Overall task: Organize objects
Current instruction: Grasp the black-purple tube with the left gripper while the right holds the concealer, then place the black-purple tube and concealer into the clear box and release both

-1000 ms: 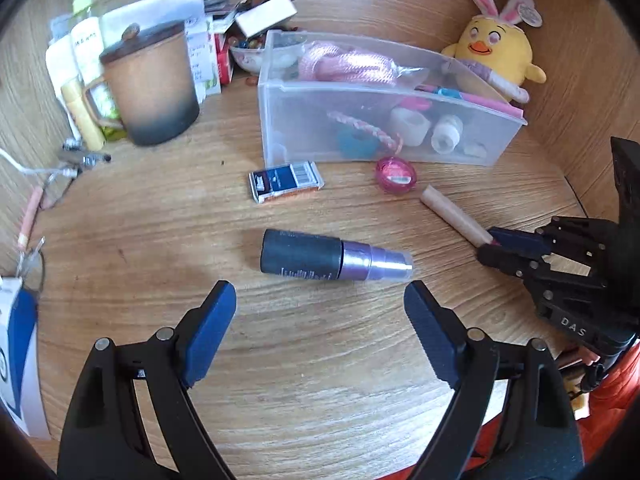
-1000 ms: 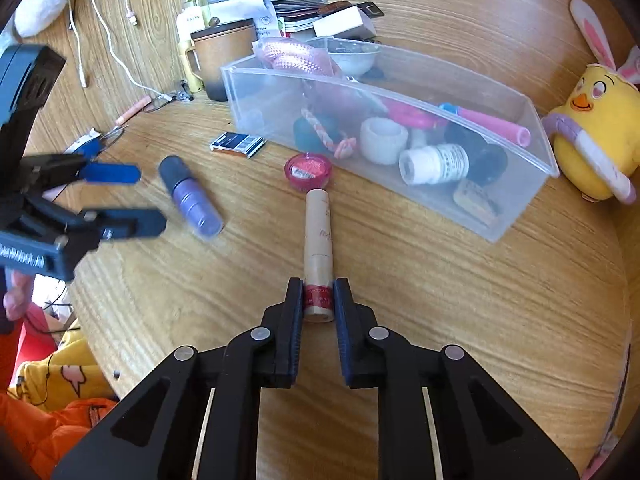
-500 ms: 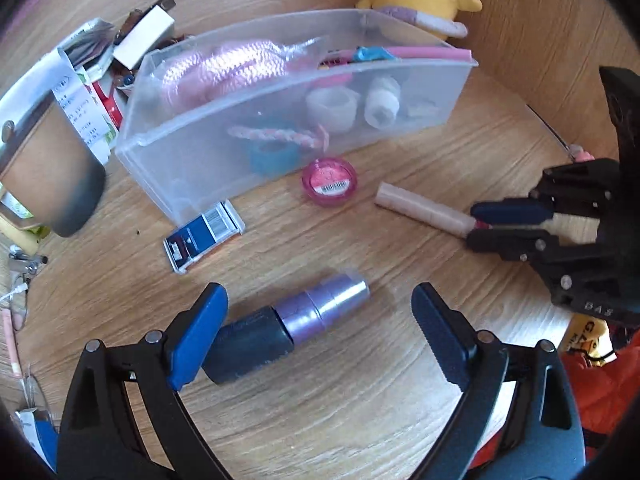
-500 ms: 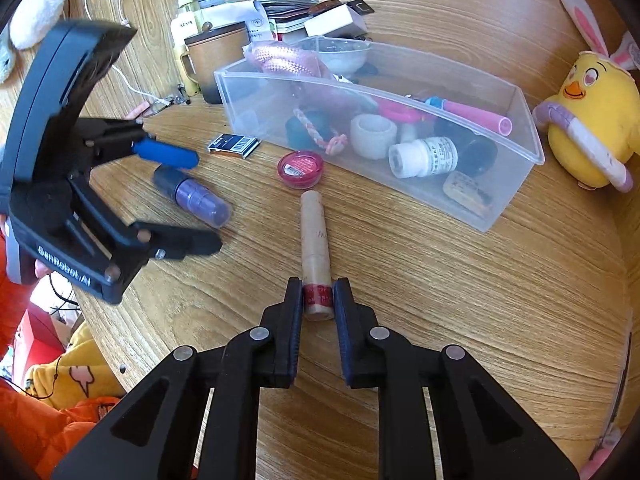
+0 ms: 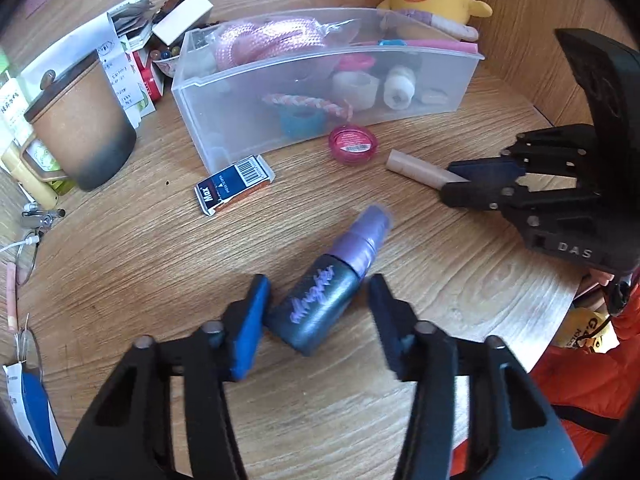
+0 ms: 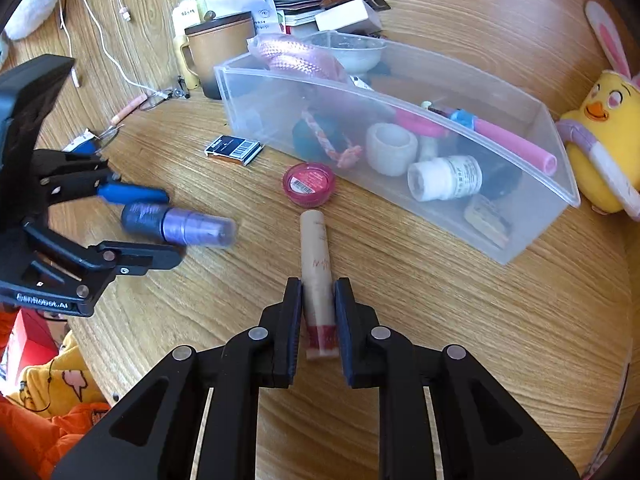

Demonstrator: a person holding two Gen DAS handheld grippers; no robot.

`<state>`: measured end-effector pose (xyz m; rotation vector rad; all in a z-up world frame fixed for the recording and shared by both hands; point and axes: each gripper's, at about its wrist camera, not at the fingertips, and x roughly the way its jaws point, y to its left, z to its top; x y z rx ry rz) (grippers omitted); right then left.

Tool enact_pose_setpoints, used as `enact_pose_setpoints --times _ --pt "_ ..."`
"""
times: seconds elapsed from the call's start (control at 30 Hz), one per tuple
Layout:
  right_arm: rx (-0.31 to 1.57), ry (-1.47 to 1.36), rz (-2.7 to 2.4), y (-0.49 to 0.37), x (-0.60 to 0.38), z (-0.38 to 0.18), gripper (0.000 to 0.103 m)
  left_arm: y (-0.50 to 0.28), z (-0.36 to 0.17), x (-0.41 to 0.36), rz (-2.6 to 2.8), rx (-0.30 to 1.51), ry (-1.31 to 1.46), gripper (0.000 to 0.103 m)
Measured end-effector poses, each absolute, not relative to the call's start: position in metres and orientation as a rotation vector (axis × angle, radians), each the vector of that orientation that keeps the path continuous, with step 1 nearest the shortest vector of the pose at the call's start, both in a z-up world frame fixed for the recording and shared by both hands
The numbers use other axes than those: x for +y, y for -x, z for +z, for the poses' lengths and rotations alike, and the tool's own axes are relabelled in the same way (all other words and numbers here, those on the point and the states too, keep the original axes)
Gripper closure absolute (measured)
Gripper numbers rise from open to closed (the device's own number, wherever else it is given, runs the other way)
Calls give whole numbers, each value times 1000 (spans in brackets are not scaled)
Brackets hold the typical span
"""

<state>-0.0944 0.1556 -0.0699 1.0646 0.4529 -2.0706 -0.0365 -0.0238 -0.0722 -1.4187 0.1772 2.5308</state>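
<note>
A dark blue bottle with a purple cap lies between my left gripper's fingers, which are closing around it; the left pad touches it, the right finger stands a little off. It also shows in the right wrist view. My right gripper is shut on a beige tube with a red end that lies on the wooden table. The tube also shows in the left wrist view. A clear plastic bin with several small items stands behind.
A pink round pot and a small blue box lie in front of the bin. A brown lidded mug, papers and bottles stand at the back left. A yellow plush chick sits right of the bin. The table edge is near.
My left gripper has moved in over the blue bottle and narrowed its jaws around it; the bottle has turned to point away. My right gripper stays shut on the tube.
</note>
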Motion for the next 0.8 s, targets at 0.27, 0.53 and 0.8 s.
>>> enact_pose_setpoints --times 0.27,0.53,0.8 --pt "432 -1014 -2103 81 155 -66 89 31 -65 -11 2598 153 1358 78" --pt "362 -920 -2150 76 161 -34 89 32 -31 -8 2656 99 1211 78" --pt "304 -836 -2211 80 168 -4 89 46 5 0 2687 36 1053 78"
